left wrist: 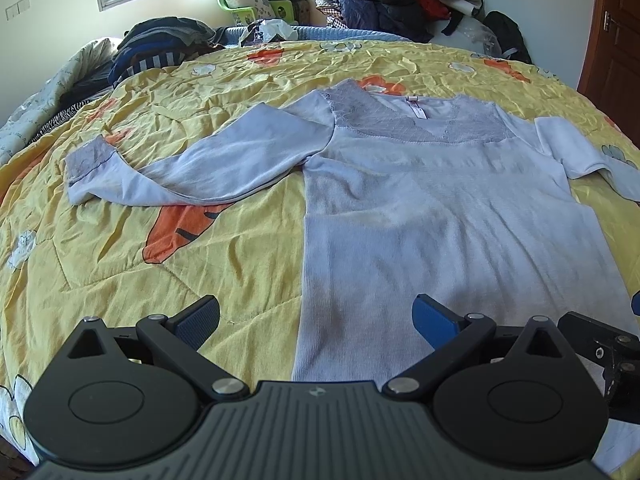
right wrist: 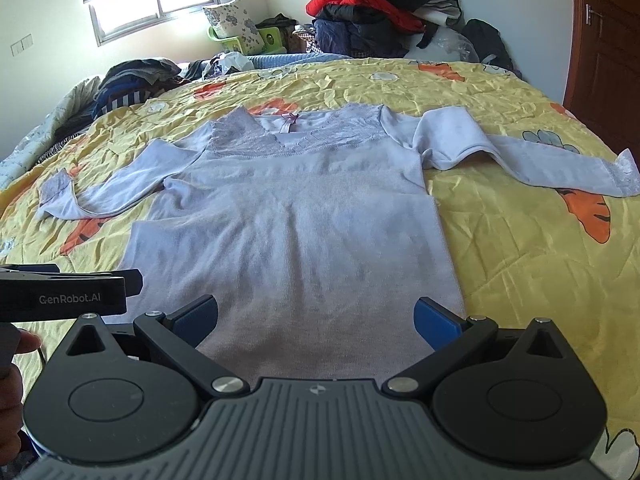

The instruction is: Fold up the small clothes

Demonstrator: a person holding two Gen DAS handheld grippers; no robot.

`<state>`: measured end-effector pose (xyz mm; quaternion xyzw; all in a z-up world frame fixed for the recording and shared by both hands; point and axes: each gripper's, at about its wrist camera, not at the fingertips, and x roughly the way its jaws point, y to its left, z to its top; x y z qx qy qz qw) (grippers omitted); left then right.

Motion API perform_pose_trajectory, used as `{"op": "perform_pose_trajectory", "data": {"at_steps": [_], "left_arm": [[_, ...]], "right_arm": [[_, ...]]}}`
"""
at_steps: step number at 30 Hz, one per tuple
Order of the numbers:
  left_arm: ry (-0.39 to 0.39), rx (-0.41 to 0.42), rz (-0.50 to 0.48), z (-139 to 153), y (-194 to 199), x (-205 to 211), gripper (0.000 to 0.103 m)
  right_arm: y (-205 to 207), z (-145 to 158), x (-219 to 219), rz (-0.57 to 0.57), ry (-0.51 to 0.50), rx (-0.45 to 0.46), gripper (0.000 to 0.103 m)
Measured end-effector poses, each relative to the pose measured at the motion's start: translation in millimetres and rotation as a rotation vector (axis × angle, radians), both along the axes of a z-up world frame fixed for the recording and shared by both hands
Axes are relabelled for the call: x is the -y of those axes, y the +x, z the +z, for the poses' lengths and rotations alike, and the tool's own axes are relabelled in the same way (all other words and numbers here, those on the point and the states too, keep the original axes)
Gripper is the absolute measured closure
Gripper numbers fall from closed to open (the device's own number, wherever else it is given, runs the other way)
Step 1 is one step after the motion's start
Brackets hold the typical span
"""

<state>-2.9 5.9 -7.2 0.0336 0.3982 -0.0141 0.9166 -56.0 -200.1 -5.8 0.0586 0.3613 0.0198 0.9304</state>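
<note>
A yellow-quilted bed point(right wrist: 520, 260) is carrying a pale lavender top point(right wrist: 296, 220) lying flat with sleeves spread, while the left tongs point(left wrist: 316, 322) and right tongs point(right wrist: 316, 320) are hovering wide, holding nothing, at its near hem.

Top point(left wrist: 420, 208) hem hidden behind left gripper point(left wrist: 316, 320); right sleeve point(left wrist: 600, 160) cut by frame edge.

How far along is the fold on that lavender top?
Done: the lavender top lies spread face up on the yellow quilt, lace yoke away from the cameras. In hand: nothing; the left gripper and right gripper are both open above the hem, holding no fabric. Left: all folds. Both sleeves, left sleeve and right sleeve, lie out to the sides.
</note>
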Motion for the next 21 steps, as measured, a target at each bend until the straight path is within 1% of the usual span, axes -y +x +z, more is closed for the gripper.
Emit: {"op": "perform_pose_trajectory", "data": {"at_steps": [7, 12, 16, 18, 21], "left_arm": [[0.000, 0.016, -0.022, 4.6, 6.2, 7.0, 0.000], [0.002, 0.032, -0.066, 9.8, 17.6, 18.6, 0.000], [-0.005, 0.033, -0.096, 11.3, 26.8, 29.7, 0.000], [-0.008, 0.032, -0.108, 10.9, 30.1, 35.0, 0.000], [-0.004, 0.032, -0.120, 8.9, 32.6, 40.6, 0.000]], "right_arm": [[4.9, 2.5, 12.0, 0.001, 0.028, 0.024, 0.000], [12.7, 5.7, 35.4, -0.064, 0.020, 0.045, 0.000], [17.5, 5.9, 67.1, -0.107, 0.024, 0.110, 0.000], [21.9, 4.6, 91.5, -0.124, 0.065, 0.138, 0.000], [29.0, 2.2, 135.7, -0.193, 0.154, 0.171, 0.000]]}}
